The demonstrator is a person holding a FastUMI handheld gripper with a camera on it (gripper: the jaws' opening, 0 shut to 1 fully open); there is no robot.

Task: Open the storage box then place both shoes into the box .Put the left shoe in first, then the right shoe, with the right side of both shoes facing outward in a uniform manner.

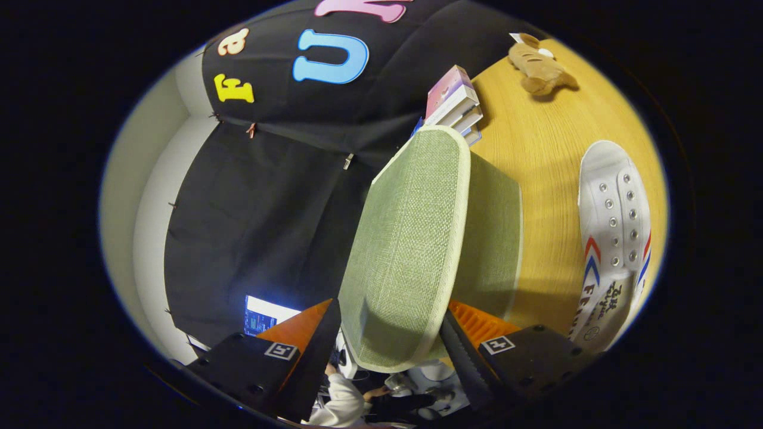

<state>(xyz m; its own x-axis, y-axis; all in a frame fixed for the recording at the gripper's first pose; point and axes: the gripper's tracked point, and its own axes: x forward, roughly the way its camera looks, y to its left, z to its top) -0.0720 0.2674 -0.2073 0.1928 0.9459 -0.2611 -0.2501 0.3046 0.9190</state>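
Gripped between the tongs, the green fabric lid of the storage box stands raised on edge, both fingers pressing its near rim, so the box looks to be in the middle of being opened. To do it well, I'd say the lid wants swinging fully back and clear, held firmly so the stiff panel doesn't slip and drop shut. Beyond it spreads the wooden table. One white shoe with red and blue stripes lies on the table, just beside the box; which foot it fits I cannot tell. A stack of books sits close behind the box and could block the lid. A small plush toy lies well apart.
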